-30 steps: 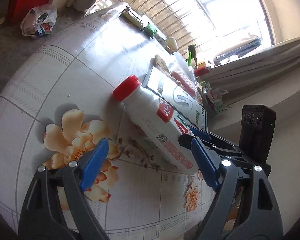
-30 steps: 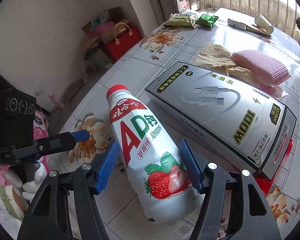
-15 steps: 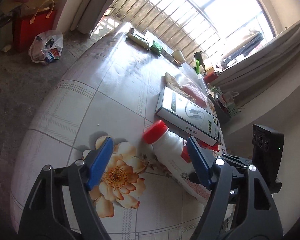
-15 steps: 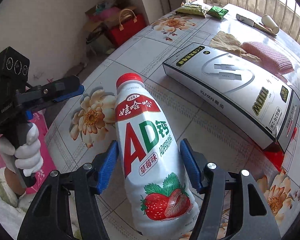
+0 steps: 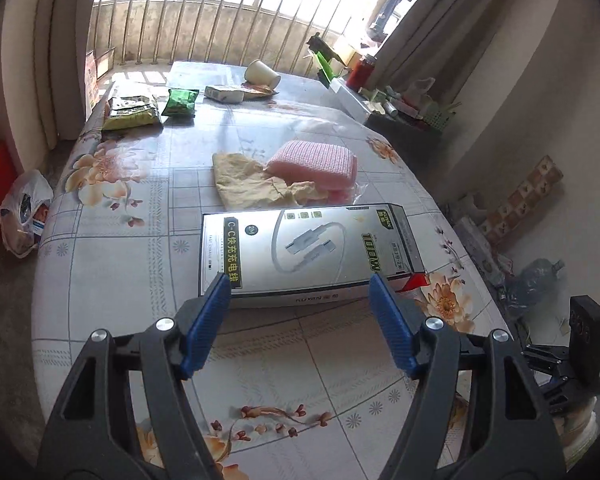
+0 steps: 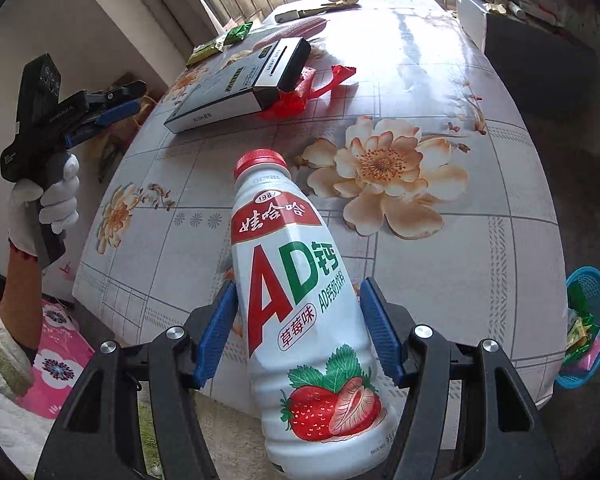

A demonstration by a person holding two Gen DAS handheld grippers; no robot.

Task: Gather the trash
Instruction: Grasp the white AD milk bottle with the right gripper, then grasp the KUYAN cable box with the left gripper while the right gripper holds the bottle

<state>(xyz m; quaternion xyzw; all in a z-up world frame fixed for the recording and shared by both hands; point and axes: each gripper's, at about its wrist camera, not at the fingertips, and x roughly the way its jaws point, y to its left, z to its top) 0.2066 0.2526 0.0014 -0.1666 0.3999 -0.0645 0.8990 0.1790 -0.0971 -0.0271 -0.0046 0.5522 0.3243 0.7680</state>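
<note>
The right gripper [image 6: 298, 330] is clamped on a white milk bottle [image 6: 300, 300] with a red cap, holding it above the table's [image 6: 440, 260] near edge. The left gripper [image 5: 300, 322] hangs empty, jaws apart, having just narrowed a little, over the table before a cable box [image 5: 312, 252]. Beyond lie a yellow rag [image 5: 252, 180], a pink sponge [image 5: 316, 162], and a paper cup [image 5: 260, 74].

The right gripper [image 6: 298, 324], black with blue pads, points down and squeezes a white bottle [image 6: 308, 312] between both pads. The left gripper [image 5: 300, 322] has just been closing a little, but its pads are apart with nothing between them. A white-gloved hand [image 6: 46, 204] holds its handle.
</note>
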